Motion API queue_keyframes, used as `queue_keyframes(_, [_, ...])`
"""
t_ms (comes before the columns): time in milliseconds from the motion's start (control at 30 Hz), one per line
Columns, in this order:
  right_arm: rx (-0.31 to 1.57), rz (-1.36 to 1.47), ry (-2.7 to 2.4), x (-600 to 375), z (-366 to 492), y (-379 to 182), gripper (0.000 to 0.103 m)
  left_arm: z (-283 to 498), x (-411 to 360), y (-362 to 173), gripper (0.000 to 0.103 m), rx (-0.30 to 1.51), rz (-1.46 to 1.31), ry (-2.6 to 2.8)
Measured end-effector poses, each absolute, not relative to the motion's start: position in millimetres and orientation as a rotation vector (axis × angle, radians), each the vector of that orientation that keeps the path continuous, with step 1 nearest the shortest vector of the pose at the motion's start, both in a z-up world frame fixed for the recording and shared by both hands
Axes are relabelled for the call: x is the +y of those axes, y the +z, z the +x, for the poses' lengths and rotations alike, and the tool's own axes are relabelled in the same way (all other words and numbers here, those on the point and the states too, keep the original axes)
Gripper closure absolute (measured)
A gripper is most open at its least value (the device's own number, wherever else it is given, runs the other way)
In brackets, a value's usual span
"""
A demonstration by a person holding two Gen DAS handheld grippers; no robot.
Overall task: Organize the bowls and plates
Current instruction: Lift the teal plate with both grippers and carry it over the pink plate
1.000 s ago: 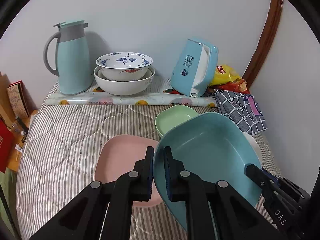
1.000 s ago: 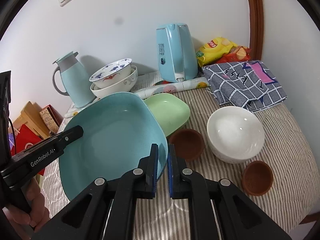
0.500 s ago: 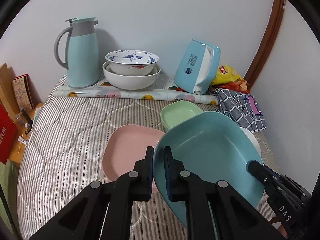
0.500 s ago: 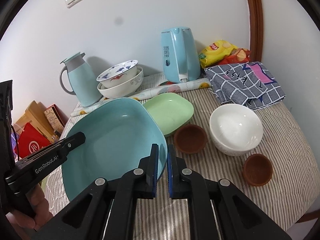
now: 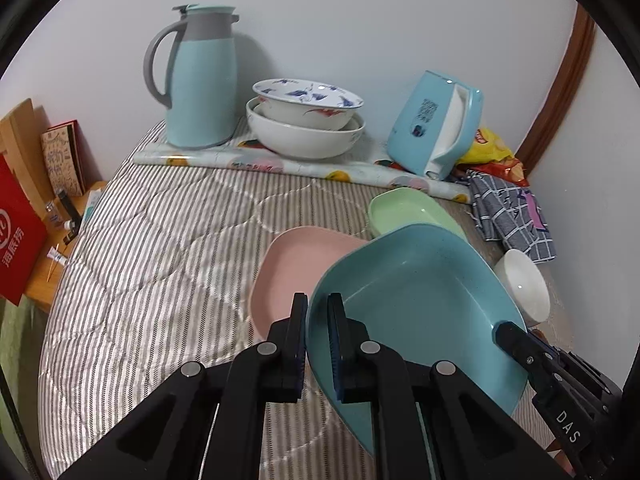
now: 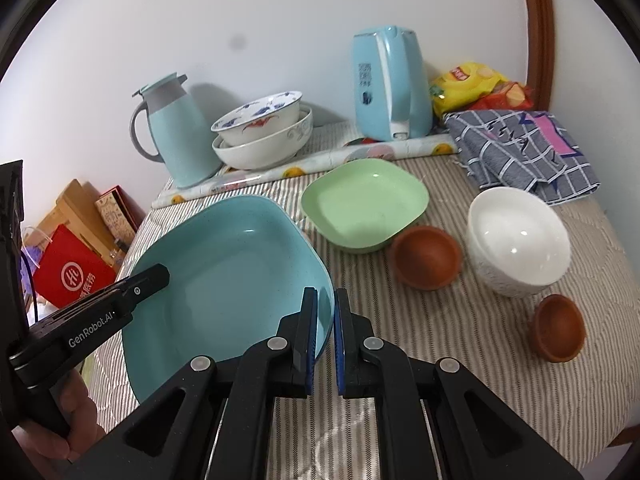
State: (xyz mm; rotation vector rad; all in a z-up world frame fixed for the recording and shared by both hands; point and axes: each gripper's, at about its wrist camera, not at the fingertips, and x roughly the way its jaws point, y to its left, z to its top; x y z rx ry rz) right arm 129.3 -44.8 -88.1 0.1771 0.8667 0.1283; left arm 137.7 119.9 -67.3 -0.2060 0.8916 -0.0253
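plates: 3, blue plate, green plate, pink plate | bowls: 5, two stacked patterned bowls, white bowl, two brown bowls | jugs: 1, thermos jug | kettles: 1, kettle | tools: 2

A striped quilted surface was seen carrying a green plate, pink plate, white bowl, two brown bowls, checked cloth and patterned mat.

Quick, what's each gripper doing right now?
Left gripper: shut on the blue plate.
Right gripper: shut on the same blue plate, at its opposite rim.
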Motion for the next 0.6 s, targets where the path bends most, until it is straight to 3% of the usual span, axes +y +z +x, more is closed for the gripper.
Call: queue_keyframes(600, [0.974, 0.126, 0.189, -5.2, 155.5, -134.1, 0.095, 146.1, 160.6, -112.8, 0.093, 0.984, -0.247, 0.057])
